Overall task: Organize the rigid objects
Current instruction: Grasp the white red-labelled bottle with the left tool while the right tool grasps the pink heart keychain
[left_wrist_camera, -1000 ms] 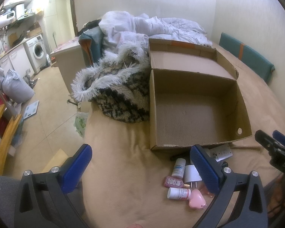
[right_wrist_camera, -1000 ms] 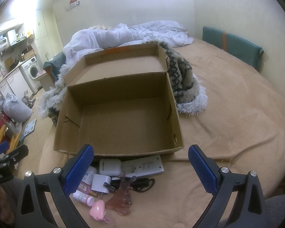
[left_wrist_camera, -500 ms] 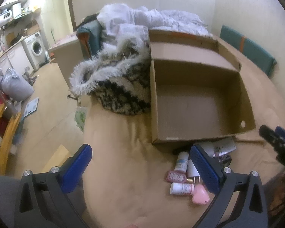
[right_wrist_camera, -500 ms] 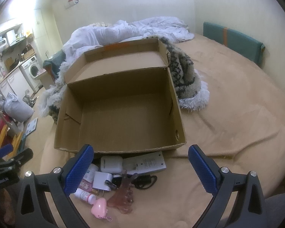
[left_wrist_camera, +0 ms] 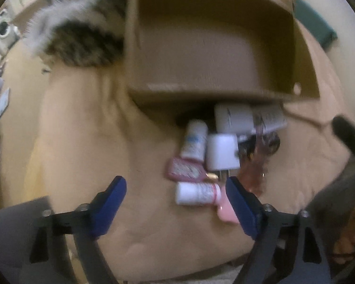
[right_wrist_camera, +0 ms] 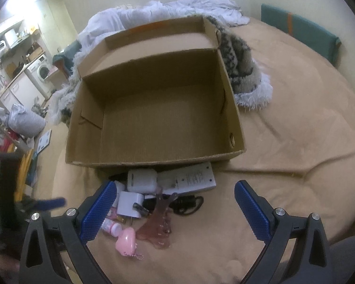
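Left gripper (left_wrist_camera: pixel 176 189): two black skeletal arms with triangular cut-outs, silver screw heads at the joints, tipped by blue pads (left_wrist_camera: pixel 240 204) — blurred in its own view. Right gripper (right_wrist_camera: pixel 175 207): same black frame, round silver screws at 8 and 4 o'clock, blue fingers (right_wrist_camera: pixel 252 210) with a fine dotted grip texture — crisp here. Grey fabric at 5 o'clock in the right view, probably clothing.

The left gripper (left_wrist_camera: pixel 176 190) with blue-padded black fingers pointed steeply down, its jaws closing, nothing pressed between them. The matching right gripper (right_wrist_camera: pixel 175 197) stood wide apart, empty.
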`<state>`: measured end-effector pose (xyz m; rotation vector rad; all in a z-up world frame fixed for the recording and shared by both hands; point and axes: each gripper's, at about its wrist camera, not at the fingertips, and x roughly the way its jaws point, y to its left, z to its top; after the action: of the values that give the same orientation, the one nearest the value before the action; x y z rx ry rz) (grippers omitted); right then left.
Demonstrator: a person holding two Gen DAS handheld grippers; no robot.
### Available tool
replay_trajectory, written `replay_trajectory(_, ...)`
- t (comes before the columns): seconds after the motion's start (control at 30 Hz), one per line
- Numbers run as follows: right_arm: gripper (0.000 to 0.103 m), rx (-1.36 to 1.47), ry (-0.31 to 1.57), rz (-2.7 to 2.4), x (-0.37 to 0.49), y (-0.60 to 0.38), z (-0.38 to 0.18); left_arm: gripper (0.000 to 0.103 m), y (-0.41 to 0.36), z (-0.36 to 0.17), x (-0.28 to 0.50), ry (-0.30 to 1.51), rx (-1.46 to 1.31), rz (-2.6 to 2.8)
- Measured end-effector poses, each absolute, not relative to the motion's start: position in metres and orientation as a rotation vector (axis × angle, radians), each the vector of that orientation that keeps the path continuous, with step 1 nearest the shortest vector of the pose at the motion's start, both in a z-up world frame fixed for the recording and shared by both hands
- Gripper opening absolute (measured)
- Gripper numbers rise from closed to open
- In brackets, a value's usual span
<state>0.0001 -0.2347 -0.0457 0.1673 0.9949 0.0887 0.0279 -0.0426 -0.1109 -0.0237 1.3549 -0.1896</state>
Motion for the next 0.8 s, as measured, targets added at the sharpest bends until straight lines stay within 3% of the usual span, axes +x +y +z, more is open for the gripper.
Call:
replay_trajectory(0.2, 0.103, 0.182, 1.011, 0.093, 0.000, -0.239, -0.048, 0.079, -0.060, -0.135, 0.028, 1.411, 0.010, -0.195)
replay_trajectory(0.23, 0.103, 0.185, 1.014, 0.094, 0.000, -0.240, -0.049, 0.075, -0.062, -0.139, 0.028, 1.421, 0.004, -0.201)
replay_trajectory(0.3, 0.103, 0.190, 1.022, 0.095, 0.001, -0.241, -0.050, 0.056, -0.067, -0.147, 0.027, 1.450, -0.002, -0.212)
replay_trajectory(0.37, 0.103, 0.192, 1.026, 0.097, 0.001, -0.240, -0.050, 0.045, -0.067, -0.156, 0.025, 1.480, -0.019, -0.212)
replay_trajectory(0.6, 0.103, 0.213, 1.065, 0.123, 0.003, -0.240, -0.058, 0.044, -0.049, -0.144, 0.018, 1.434, -0.047, -0.179)
replay_trajectory(0.8, 0.103, 0.266, 1.230, 0.253, -0.001, -0.222, -0.084, 0.043, -0.013, -0.120, 0.007, 1.353, -0.101, -0.058)
